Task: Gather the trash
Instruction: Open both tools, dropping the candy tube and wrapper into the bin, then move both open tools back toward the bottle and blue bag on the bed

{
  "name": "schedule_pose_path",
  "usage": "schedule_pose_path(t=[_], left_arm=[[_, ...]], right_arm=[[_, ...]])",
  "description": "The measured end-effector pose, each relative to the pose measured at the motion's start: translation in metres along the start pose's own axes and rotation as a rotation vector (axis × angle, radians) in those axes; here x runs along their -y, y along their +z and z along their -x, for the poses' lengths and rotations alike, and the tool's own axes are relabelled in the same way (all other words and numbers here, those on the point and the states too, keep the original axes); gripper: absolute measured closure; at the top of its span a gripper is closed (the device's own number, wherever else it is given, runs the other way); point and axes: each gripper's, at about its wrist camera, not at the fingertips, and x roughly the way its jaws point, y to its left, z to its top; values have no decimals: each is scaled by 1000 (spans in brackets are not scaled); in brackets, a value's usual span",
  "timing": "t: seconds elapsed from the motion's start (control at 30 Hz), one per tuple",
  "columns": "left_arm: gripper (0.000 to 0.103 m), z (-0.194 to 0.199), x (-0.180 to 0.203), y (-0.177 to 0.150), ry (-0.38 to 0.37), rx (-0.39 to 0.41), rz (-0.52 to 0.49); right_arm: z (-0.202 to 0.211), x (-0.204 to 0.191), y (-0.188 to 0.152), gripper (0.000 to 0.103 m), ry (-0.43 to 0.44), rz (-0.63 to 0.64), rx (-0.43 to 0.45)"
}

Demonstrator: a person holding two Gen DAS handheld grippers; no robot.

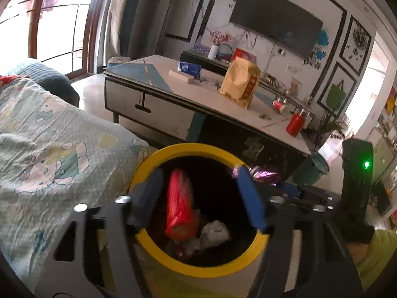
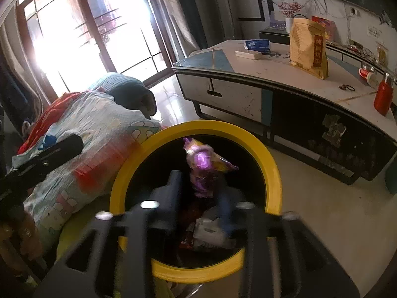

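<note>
1. Trash is lying in the bin (image 1: 198, 269), a black bin with a yellow rim standing on the floor between the bed and the table (image 1: 173, 84).
2. The left gripper (image 1: 198, 193) is hanging over the bin's mouth, jaws released and spread wide; a red wrapper (image 1: 180, 206) is sitting blurred between them, touching neither finger.
3. The right gripper (image 2: 201, 186) is hovering over the same opening, jaws parted; a purple wrapper (image 2: 203, 166) is showing just beyond its fingertips, free of the pads as far as the blur lets me see.
4. White crumpled paper (image 1: 215, 231) is lying at the bottom beside darker scraps.
5. A yellow bag (image 2: 307, 47) is standing upright on the table, with a red strip of characters too small to read; a red bottle (image 2: 383, 96) is standing near the table's right edge.
6. The bin's rim is touching the bedcover (image 2: 99, 124) on the left; bare floor is lying open between bin and table.
</note>
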Motion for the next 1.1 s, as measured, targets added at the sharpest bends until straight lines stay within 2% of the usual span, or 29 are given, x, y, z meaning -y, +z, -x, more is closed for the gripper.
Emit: schedule_pose_path(t=[0.03,0.1,0.3,0.67,1.1], left_arm=[[39,2,-1,0,2,6,3],[27,5,-4,-1,12,13,8],[17,22,-18,-2,61,54,45],[15,67,-45,-1,206,155,73],[15,113,-88,0,338,235,147]], right_arm=[[1,0,0,64,-3,-4,4],[2,-1,1,59,-6,-1,13],[7,-12,3,48,3,19,41],[15,-49,5,42,52,102,79],[13,-127,8,40,164,247,82]])
